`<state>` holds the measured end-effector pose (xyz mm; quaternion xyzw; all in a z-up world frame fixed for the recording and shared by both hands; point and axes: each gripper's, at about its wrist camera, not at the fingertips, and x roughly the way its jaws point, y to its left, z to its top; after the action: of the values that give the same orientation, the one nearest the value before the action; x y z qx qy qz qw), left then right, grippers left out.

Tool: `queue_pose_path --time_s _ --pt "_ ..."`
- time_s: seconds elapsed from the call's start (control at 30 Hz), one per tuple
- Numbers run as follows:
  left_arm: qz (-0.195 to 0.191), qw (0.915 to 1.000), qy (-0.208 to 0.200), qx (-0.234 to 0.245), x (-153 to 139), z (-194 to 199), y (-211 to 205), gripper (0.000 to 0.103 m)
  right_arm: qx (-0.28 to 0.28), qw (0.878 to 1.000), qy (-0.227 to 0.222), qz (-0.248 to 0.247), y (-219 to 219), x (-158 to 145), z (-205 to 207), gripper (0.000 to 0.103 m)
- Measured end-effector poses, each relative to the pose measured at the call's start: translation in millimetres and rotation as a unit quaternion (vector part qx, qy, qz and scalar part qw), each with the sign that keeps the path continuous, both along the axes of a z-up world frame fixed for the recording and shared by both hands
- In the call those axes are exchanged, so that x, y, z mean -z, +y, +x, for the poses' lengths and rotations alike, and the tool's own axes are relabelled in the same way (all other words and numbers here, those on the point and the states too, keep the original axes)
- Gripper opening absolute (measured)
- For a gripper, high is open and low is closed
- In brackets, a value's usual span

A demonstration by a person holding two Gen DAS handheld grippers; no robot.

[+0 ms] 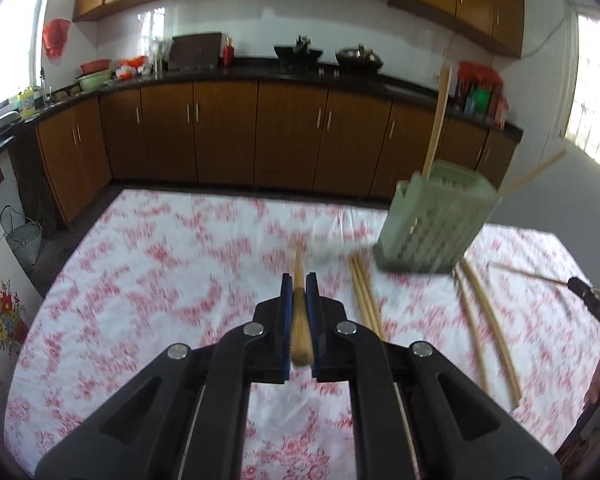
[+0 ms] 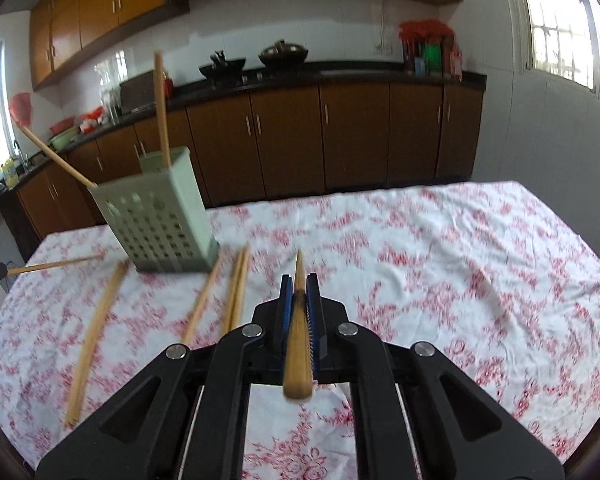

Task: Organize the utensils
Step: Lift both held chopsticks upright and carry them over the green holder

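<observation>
The pale wooden chopstick (image 1: 300, 320) in the left gripper (image 1: 299, 286) is clamped between the blue-padded jaws, its tip blurred where it juts out beyond them. The right gripper (image 2: 299, 286) has its jaws closed the same way on a second pale wooden chopstick (image 2: 298, 340), whose butt end hangs near the camera. Both grippers tilt downward over the surface, which is covered by a white cloth with a red floral print (image 1: 172, 264). At the far side stands the pale green perforated plastic holder (image 1: 432, 228), with two chopsticks (image 1: 438, 120) leaning out of it. More loose wooden chopsticks (image 2: 96, 332) lie near its base, smeared by motion blur, so their number is uncertain. At the right edge of the left view, the right gripper's black tip (image 1: 592, 300) is cut off.
</observation>
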<state>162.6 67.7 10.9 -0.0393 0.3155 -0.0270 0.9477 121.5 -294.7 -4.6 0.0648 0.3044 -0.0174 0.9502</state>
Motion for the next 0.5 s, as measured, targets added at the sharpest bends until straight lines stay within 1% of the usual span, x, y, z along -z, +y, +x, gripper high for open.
queue_pose_path --time_s 0.23,0.4,0.5 --pt "-0.011 0.9993 -0.035 -0.003 -28 -2 2 0.008 -0.009 0.999 -0.037 0.003 -2 -22 -1 0.008" --pt "-0.019 0.9979 -0.061 0.012 -54 -5 -3 0.008 -0.025 0.997 -0.078 0.01 6 -52 -3 0.008" --pt "-0.022 0.9962 -0.081 0.025 -71 -8 -9 0.008 -0.043 0.993 -0.112 0.023 13 -77 -4 0.008"
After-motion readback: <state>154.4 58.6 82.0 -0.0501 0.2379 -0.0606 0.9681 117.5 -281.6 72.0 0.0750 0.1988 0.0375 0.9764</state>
